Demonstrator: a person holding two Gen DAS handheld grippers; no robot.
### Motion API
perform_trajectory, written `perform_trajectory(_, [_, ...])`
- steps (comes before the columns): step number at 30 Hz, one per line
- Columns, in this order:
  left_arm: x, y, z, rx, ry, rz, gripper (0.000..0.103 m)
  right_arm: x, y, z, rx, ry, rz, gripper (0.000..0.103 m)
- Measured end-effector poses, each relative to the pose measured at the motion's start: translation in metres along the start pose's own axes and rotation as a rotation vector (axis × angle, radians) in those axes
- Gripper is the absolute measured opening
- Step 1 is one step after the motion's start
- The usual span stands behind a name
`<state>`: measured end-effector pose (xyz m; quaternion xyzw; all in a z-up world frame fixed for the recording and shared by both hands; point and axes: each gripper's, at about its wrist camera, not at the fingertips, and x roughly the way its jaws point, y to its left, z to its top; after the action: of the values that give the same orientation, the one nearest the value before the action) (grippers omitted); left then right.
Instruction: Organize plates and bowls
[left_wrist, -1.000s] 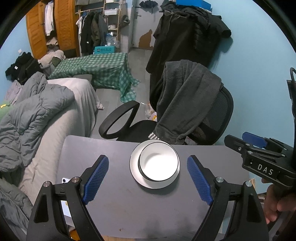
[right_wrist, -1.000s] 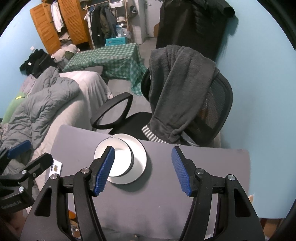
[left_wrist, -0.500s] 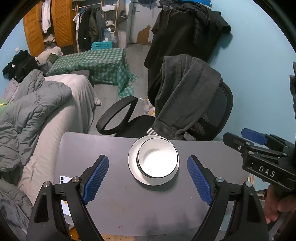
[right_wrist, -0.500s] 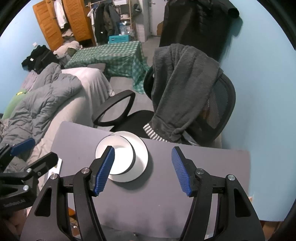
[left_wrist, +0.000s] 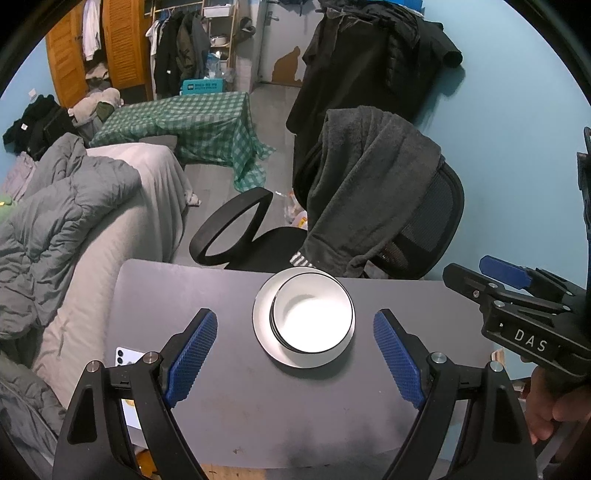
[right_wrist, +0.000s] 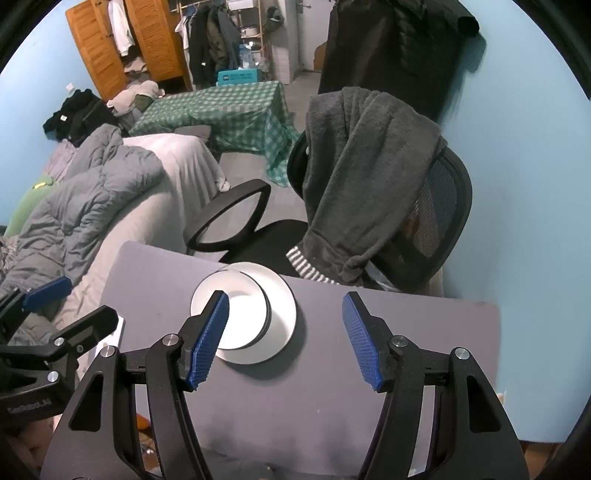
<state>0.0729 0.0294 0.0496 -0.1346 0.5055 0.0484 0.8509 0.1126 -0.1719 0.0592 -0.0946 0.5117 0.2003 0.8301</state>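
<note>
A white bowl (left_wrist: 314, 319) with a dark rim sits stacked on a white plate (left_wrist: 263, 332) on the grey table (left_wrist: 184, 291), near its far edge. My left gripper (left_wrist: 295, 354) is open and empty, above the table, with the stack between and beyond its blue pads. In the right wrist view the bowl (right_wrist: 243, 314) and plate (right_wrist: 282, 306) lie left of centre, partly behind the left pad (right_wrist: 208, 343). My right gripper (right_wrist: 284, 339) is open and empty above the table.
A black office chair (left_wrist: 413, 221) draped with a grey garment stands just beyond the table's far edge. A white phone (left_wrist: 127, 358) lies at the table's left edge. A bed with grey bedding (left_wrist: 74, 221) is on the left. A blue wall is on the right.
Both grippers have drawn back and risen slightly from the stack. The bowl and plate have not moved.
</note>
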Motion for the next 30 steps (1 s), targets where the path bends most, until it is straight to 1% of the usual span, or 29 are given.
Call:
perform_trajectory(19, [-0.001, 0.000, -0.002, -0.008, 0.002, 0.006, 0.088, 0.000, -0.002, 0.001, -0.001, 0.002, 0.002, 0.063])
perform_trajectory(30, [-0.003, -0.001, -0.010, -0.010, -0.008, 0.008, 0.088, 0.001, -0.003, -0.001, 0.001, 0.004, -0.001, 0.063])
